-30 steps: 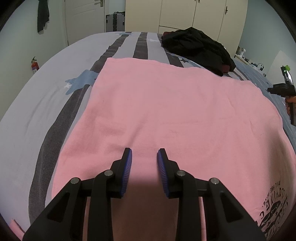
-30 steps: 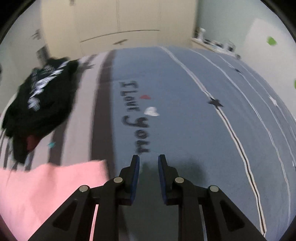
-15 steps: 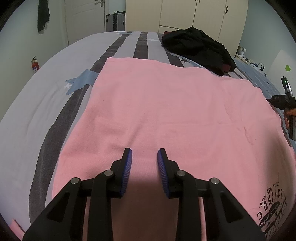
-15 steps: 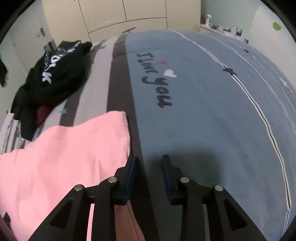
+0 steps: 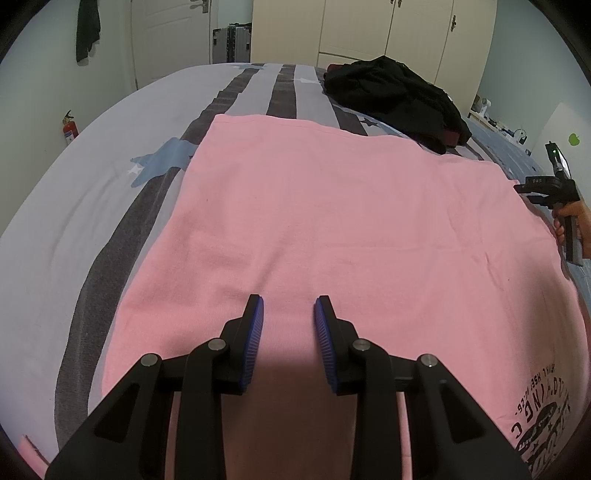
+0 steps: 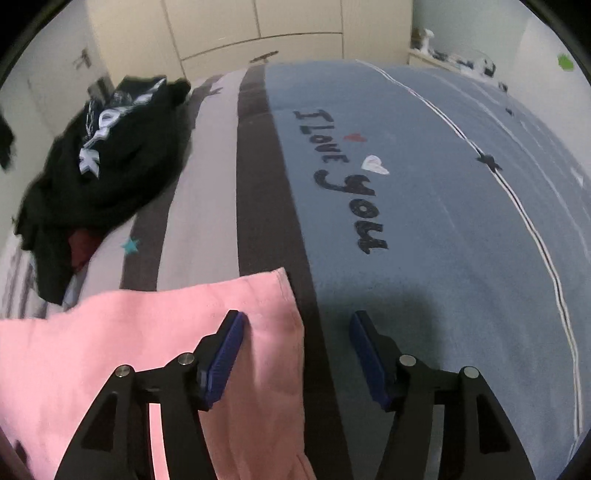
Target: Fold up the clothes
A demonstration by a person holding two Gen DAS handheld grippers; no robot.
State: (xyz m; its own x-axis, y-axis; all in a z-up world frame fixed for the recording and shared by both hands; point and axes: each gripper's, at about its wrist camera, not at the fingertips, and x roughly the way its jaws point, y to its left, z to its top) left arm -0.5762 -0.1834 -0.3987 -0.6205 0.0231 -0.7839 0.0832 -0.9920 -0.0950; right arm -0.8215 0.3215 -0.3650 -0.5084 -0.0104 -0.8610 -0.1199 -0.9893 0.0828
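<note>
A pink garment lies spread flat on the bed, with dark print at its near right corner. My left gripper hovers over its near edge with its jaws a little apart; nothing is pinched between the blue pads. In the right wrist view the garment's far right corner lies under my right gripper. Its jaws are opening and straddle the garment's side edge, and the pads do not press on it. The left wrist view shows the right gripper in a hand at the garment's right edge.
A heap of black clothes lies at the far side of the bed. The striped grey and blue bedcover carries lettering. A wardrobe, a suitcase and a fire extinguisher stand around the bed.
My right gripper has come down and over the pink corner, and its jaws have widened. The left gripper has kept still.
</note>
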